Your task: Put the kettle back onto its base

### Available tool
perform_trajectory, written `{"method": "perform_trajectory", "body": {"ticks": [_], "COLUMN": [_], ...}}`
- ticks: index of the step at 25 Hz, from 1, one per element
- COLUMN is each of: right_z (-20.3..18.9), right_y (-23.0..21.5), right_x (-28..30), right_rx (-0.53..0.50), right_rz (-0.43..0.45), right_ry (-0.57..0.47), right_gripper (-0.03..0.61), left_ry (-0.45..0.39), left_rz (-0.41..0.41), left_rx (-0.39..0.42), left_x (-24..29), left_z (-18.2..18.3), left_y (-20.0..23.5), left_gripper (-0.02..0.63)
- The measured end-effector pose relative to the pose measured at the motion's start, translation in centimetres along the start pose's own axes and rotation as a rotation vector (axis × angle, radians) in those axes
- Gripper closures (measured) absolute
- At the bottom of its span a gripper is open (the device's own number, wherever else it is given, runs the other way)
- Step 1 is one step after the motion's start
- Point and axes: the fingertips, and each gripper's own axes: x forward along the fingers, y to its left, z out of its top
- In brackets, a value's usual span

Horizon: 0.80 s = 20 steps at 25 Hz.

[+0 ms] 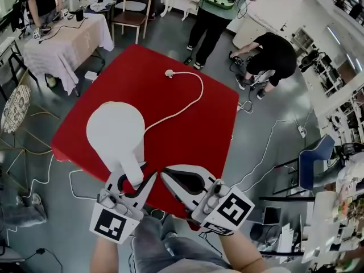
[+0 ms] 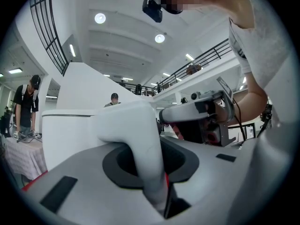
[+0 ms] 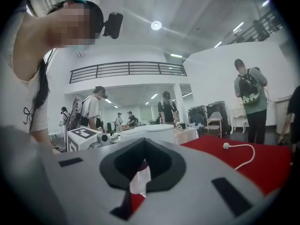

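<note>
- Step in hand: setting the kettle down. The white kettle [image 1: 114,131], seen from above, is over the near-left part of the red table [image 1: 193,135]. Its handle [image 1: 132,169] points toward the person.
- The left gripper [image 1: 135,182] is clamped on that handle. In the left gripper view the handle fills the gap, with both jaws pressed to its sides.
- The right gripper [image 1: 165,173] is just beside the handle on its right. Its jaws are drawn together with nothing in them, and it touches nothing that I can see.
- The base shows in no view. A white cord [image 1: 190,104] comes out from under the kettle's right edge and runs to a plug [image 1: 169,73] lying loose near the far side of the table. From that I judge the base to be directly beneath the kettle, hidden by it.
- I cannot tell whether the kettle already rests on the base or hangs just above it.
- Next move, as I judge it: hold the kettle upright and centred and lower it until it seats. Then part the left jaws and draw back along the handle's line without tugging it.
- Count: 1 kettle, 1 handle, 1 cord, 1 plug, 1 red table, 2 grippers, 0 bases in sight, and 3 people [image 1: 219,10] beyond the table.
</note>
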Motion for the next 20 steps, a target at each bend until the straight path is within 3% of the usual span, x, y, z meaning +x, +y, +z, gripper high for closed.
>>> {"method": "perform_trajectory", "body": {"ticks": [6, 11, 20], "right_z": [-0.2, -0.3, 0.0], "right_y": [-0.4, -0.2, 0.8], "right_x": [-0.2, 0.3, 0.4], "right_rx": [0.005, 0.013, 0.011], "right_rz": [0.002, 0.017, 0.034], "right_ry": [0.001, -0.002, -0.010], "right_gripper": [0.571, 0.571, 0.571], "left_ry": [0.023, -0.008, -0.018], "left_rz": [-0.010, -0.031, -0.087], "left_rx": [0.012, 0.035, -0.001], "left_x": [0.4, 0.2, -0.8], "left_z": [-1.1, -1.6, -1.7], "left_y": [-1.2, -2.0, -1.8], "left_gripper": [0.528, 0.529, 0.522]}}
